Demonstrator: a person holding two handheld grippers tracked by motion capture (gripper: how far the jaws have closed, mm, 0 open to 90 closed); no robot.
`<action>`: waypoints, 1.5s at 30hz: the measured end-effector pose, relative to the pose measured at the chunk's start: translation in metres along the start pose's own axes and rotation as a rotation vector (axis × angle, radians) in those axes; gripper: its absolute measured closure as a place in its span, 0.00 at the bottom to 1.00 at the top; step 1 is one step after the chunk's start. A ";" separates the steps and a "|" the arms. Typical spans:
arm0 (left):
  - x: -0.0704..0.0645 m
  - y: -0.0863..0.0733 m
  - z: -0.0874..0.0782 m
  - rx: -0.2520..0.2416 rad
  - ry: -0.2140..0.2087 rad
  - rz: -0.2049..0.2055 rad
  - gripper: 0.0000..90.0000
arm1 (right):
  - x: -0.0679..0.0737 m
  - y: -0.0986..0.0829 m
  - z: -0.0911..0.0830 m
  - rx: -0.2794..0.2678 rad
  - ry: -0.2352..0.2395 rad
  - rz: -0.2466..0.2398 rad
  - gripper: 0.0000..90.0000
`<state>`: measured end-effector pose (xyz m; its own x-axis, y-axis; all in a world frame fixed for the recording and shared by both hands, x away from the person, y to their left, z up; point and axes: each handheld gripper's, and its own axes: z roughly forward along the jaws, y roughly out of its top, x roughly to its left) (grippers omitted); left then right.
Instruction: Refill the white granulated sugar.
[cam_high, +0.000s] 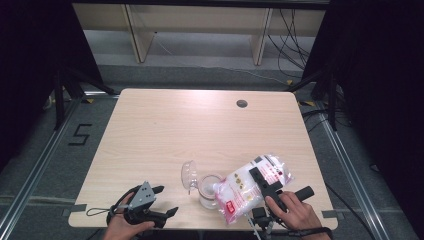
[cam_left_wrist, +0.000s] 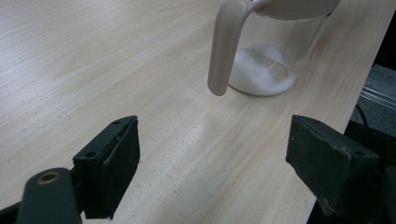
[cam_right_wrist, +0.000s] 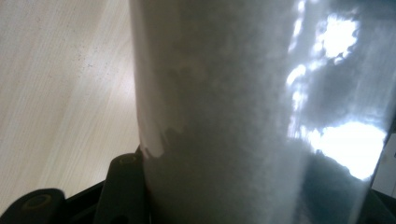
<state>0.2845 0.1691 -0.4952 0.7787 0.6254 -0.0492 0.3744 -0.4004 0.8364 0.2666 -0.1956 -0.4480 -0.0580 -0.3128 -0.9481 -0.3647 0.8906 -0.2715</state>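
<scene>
Bag (cam_high: 250, 187) tilted over jar (cam_high: 209, 192), lid (cam_high: 189, 176) beside

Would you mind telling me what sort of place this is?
Probably a lab recording station: a bare table between black curtains, cables on the floor, and a taped floor number.

This looks like a lab set up for recording, not a home. A bare pale wood worktop (cam_high: 165, 130) stands on grey carpet between metal floor rails (cam_high: 35, 170), with black curtains (cam_high: 30, 60) on both sides. A taped number five (cam_high: 80, 134) marks the floor, loose cables (cam_high: 295, 35) trail behind, and tripod legs (cam_high: 67, 85) stand at the corners.
</scene>
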 end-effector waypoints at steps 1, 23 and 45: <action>0.000 0.000 0.000 -0.001 0.000 -0.001 0.19 | 0.000 0.000 0.000 0.000 0.000 0.001 0.57; -0.001 0.000 0.001 -0.009 -0.001 -0.010 0.19 | 0.001 -0.001 0.000 -0.002 0.007 0.011 0.58; -0.001 0.000 0.001 -0.010 0.000 -0.010 0.19 | 0.000 -0.001 -0.001 0.006 0.016 0.008 0.58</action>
<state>0.2841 0.1682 -0.4954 0.7749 0.6295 -0.0571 0.3770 -0.3878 0.8411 0.2665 -0.1969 -0.4476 -0.0756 -0.3111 -0.9474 -0.3586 0.8950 -0.2653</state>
